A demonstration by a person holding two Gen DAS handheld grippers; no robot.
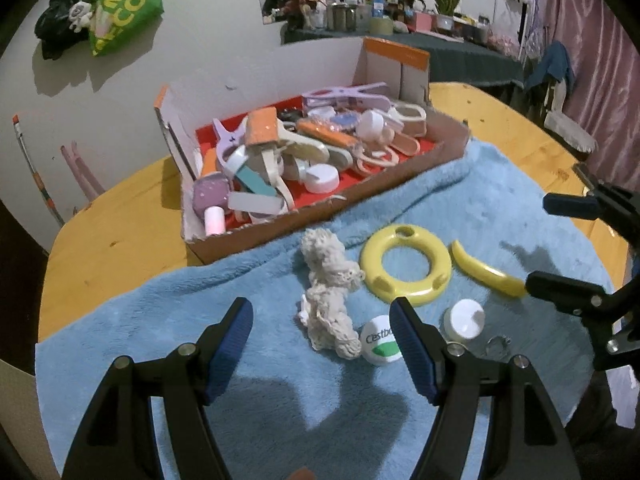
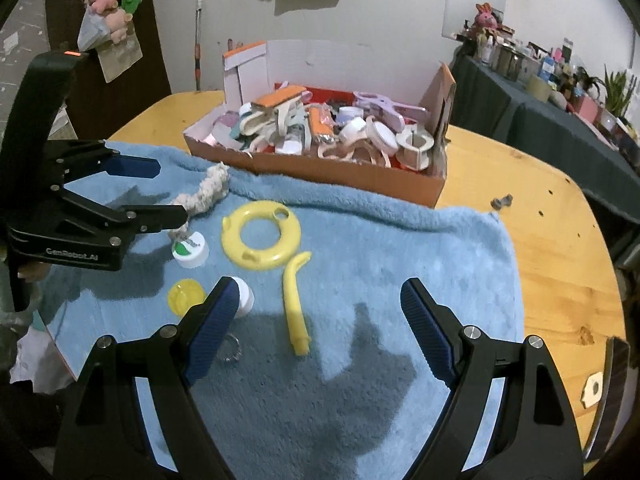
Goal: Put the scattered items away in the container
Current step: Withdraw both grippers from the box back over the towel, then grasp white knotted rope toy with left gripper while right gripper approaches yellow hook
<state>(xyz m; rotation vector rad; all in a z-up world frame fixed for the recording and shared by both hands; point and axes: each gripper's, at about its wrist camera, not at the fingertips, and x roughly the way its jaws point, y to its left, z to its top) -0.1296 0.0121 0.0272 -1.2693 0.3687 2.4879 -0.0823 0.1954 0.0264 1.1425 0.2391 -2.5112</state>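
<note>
A cardboard box [image 1: 320,216] [image 2: 320,168] with a red floor holds several clips, caps and pegs. On the blue towel [image 1: 260,280] [image 2: 380,240] lie a white knotted rope [image 1: 330,300] [image 2: 204,192], a yellow ring [image 1: 406,264] [image 2: 260,236], a curved yellow stick [image 1: 486,270] [image 2: 296,304], a printed white cap [image 1: 380,340] [image 2: 190,250], a plain white cap [image 1: 464,318] [image 2: 244,296], a yellow disc [image 2: 184,296] and a small metal ring [image 1: 496,346] [image 2: 230,350]. My left gripper [image 1: 324,312] [image 2: 172,192] hangs open over the rope. My right gripper [image 2: 316,292] [image 1: 538,244] is open above the yellow stick.
The towel covers a round yellow wooden table [image 1: 120,240] [image 2: 552,240]. A small dark object [image 2: 502,201] lies on bare wood right of the towel. A cluttered shelf [image 1: 400,20] and a white wall stand behind. A green bag [image 1: 124,4] hangs on the wall.
</note>
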